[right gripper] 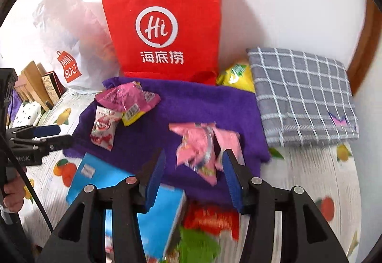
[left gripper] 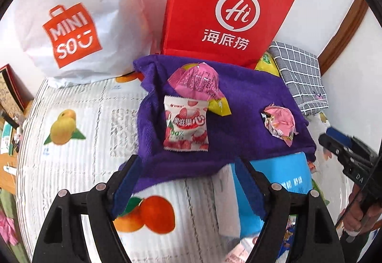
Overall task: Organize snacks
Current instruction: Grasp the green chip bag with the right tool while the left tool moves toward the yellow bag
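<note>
A purple towel [left gripper: 238, 95] [right gripper: 191, 105] carries the snacks. On it lie a white-and-red strawberry packet [left gripper: 185, 126] [right gripper: 103, 129], a pink packet [left gripper: 195, 82] [right gripper: 126, 97] over a yellow one [left gripper: 220, 107] [right gripper: 131, 117], and a crumpled pink packet [left gripper: 280, 124] [right gripper: 203, 148]. My left gripper [left gripper: 187, 167] [right gripper: 57, 135] hangs open over the towel's near edge, holding nothing. My right gripper [right gripper: 194, 167] [left gripper: 331, 138] is open just short of the crumpled pink packet; the left wrist view shows it clear of that packet.
A red paper bag [left gripper: 226, 12] [right gripper: 164, 24] and a white plastic bag [left gripper: 71, 24] stand behind the towel. A grey checked cloth [right gripper: 300, 95] lies right, a yellow packet [right gripper: 236, 74] beside it. A blue box [right gripper: 100, 179] and red and green packets [right gripper: 210, 217] lie near.
</note>
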Motion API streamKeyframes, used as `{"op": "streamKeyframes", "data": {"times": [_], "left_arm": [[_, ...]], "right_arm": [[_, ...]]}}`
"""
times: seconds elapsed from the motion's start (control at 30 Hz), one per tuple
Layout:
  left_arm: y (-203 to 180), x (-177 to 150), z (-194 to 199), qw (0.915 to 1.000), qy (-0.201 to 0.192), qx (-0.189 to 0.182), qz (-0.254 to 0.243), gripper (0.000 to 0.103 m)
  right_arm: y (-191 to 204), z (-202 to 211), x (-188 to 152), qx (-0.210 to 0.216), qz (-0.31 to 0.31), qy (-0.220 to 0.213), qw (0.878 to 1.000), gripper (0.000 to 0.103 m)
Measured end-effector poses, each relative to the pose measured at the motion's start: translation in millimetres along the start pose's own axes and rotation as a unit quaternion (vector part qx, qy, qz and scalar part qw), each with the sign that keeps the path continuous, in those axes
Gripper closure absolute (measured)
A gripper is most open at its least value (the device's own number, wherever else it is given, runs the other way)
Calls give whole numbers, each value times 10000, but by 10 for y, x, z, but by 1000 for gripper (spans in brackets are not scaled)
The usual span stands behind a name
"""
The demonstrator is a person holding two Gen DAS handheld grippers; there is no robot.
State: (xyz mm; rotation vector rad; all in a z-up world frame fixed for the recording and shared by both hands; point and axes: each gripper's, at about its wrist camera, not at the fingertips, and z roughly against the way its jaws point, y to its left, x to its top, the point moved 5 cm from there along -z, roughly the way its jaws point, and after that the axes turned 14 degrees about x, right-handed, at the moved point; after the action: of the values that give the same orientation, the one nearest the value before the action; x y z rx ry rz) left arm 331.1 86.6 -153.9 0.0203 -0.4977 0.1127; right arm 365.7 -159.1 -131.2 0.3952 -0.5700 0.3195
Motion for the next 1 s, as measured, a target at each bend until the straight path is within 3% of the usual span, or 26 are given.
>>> {"op": "streamKeyframes", "data": {"times": [0.13,0.27,0.33,0.47,0.67,0.83,0.97,1.0], "left_arm": [[78,-130,83,10000,15,-12,26,24],[147,-260,194,9999,-50,72,49,24],[168,-328,237,9999,-56,79,34,24],[212,-413,294,9999,-48,84,72,24],[219,-488,362,9999,-25,-19,151,24],[165,-594,425,10000,-7,-45,72,24],[158,-663,488,9999,-1,-46,93,24],[153,-682,505,9999,10,-53,102,24]], "right_arm": [[-5,158,-209,15,-223,-20,9997,53],[-36,301,-397,-258,-317,-130,9991,53],[-68,341,-497,-281,-403,-154,9987,47],[-174,322,-671,-360,-539,-63,9979,47],[-148,213,-884,49,-616,163,9980,47],[-116,94,-989,43,-566,245,9981,47],[-104,39,-1065,137,-570,339,9977,53],[-86,29,-1084,234,-513,383,9977,63]]}}
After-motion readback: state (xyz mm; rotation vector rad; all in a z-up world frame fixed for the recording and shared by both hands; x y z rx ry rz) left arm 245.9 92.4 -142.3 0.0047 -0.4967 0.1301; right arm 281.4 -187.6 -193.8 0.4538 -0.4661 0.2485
